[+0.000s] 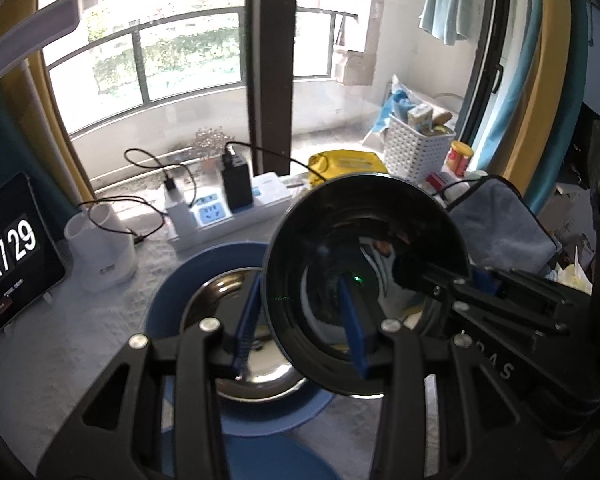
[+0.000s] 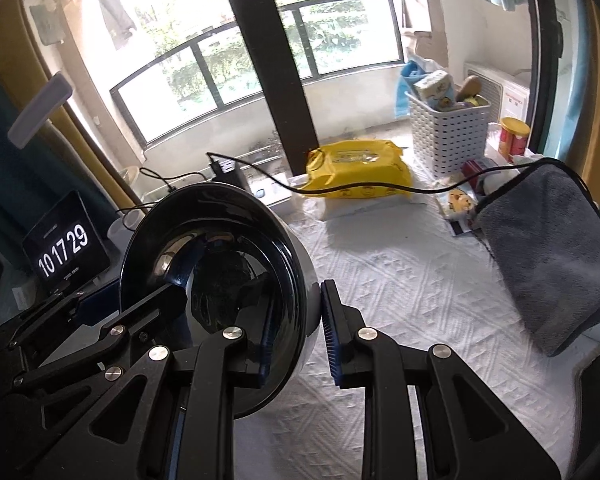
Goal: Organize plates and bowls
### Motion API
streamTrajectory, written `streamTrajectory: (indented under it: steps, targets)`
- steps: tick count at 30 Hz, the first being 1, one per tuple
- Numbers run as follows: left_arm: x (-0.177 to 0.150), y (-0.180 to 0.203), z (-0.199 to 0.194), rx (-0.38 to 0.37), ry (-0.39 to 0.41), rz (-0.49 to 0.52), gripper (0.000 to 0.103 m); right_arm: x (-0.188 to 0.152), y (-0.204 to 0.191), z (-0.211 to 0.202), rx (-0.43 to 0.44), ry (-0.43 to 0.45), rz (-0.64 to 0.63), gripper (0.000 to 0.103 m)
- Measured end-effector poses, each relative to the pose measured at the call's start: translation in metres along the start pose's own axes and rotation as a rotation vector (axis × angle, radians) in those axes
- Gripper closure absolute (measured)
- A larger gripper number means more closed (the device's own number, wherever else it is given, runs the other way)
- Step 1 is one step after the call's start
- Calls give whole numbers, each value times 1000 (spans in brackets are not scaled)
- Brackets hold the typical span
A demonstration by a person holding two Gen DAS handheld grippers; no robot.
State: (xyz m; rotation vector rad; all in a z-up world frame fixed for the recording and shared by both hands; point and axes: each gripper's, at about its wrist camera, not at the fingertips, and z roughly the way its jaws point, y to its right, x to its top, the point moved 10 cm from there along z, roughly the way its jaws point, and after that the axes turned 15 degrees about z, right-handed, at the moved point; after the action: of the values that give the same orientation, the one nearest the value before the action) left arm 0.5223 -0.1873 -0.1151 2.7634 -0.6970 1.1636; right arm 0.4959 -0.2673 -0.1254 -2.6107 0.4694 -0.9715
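Note:
A shiny steel bowl (image 1: 364, 264) hangs tilted on its edge above the table, held from both sides. My left gripper (image 1: 300, 332) is shut on its near rim, one blue pad (image 1: 246, 328) outside the wall and the other inside. In the right wrist view the same bowl (image 2: 220, 280) is clamped by my right gripper (image 2: 298, 340), one pad (image 2: 332, 332) against its outer wall. The right gripper's black frame (image 1: 500, 300) reaches in from the right. Below the bowl a steel dish (image 1: 220, 296) sits in a blue plate (image 1: 172, 308). Another blue plate (image 1: 260, 460) lies nearer.
A white textured cloth (image 2: 400, 280) covers the table. A tablet clock (image 1: 8, 256), white cup (image 1: 100, 248) and power strip (image 1: 220, 212) with cables stand at the back left. A yellow wipes pack (image 2: 356, 168), white basket (image 2: 448, 136) and grey towel (image 2: 548, 248) are at the right.

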Motion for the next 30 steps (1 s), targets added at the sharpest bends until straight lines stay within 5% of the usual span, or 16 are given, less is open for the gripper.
streamTrajectory:
  steps: [30]
  targets:
    - [-48, -79, 2, 42, -50, -92, 63, -43, -77, 43, 32, -85, -83, 79]
